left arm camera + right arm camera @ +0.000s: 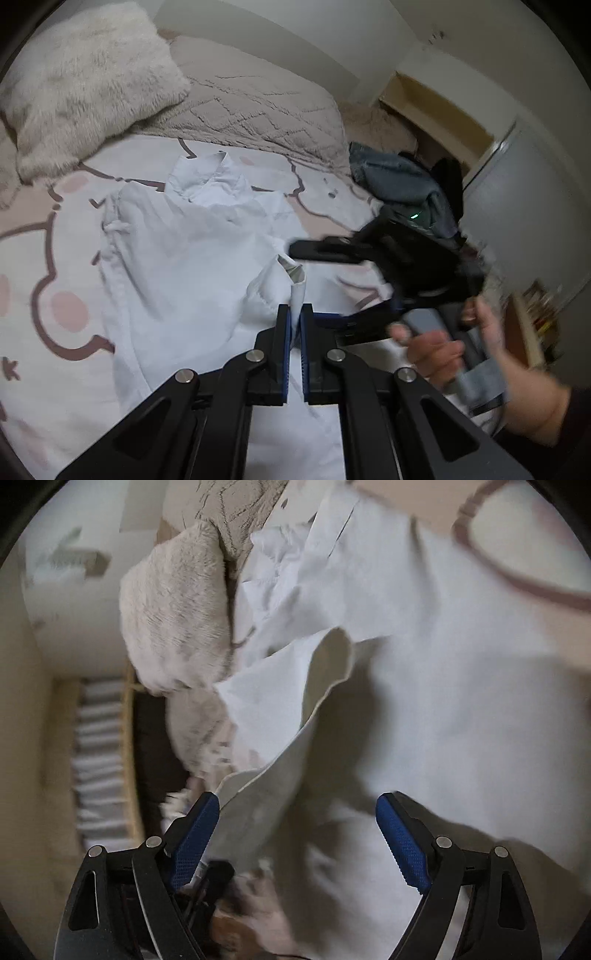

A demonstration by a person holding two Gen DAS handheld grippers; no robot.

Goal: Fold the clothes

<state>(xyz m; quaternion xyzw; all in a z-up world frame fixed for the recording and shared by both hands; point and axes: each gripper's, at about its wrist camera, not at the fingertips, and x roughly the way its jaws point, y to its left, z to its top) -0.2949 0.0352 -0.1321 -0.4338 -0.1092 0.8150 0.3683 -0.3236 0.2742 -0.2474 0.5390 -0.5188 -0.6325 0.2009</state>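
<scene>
A white shirt (192,251) lies spread on a bed, collar toward the far side. My left gripper (295,314) is shut on a raised fold of the shirt's edge, which stands up between the blue pads. My right gripper (354,280) shows in the left wrist view just right of that fold, blurred and held by a hand (461,343). In the right wrist view my right gripper (297,808) is open over the shirt (443,701), with a lifted flap of cloth (280,709) reaching toward its left pad (194,840).
The bed has a pink and white cartoon-print cover (40,266). A fluffy white pillow (85,81) and a beige quilted blanket (258,107) lie at the far side. Dark folded clothes (402,181) sit at the bed's right edge. A wooden shelf (439,107) stands beyond.
</scene>
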